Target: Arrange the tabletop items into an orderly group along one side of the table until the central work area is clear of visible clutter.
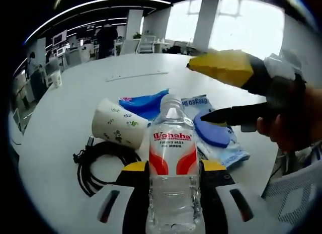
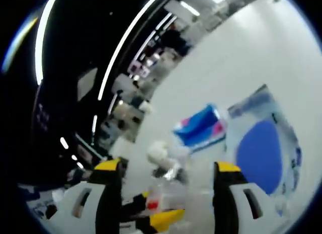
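At lower centre, the left tool (image 1: 173, 186) clamps the Wahaha water bottle (image 1: 172, 163) upright for carrying aside; the right tool (image 2: 166, 181), jaws apart, hovers over the surface (image 1: 65, 123) near the blue packets (image 1: 146, 104).

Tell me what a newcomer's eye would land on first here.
The clear water bottle with its red label, clamped upright between the left tongs at the bottom of the left gripper view. Behind it lie a tipped paper cup, a coiled black cable and blue packets, with the right tongs reaching in above them.
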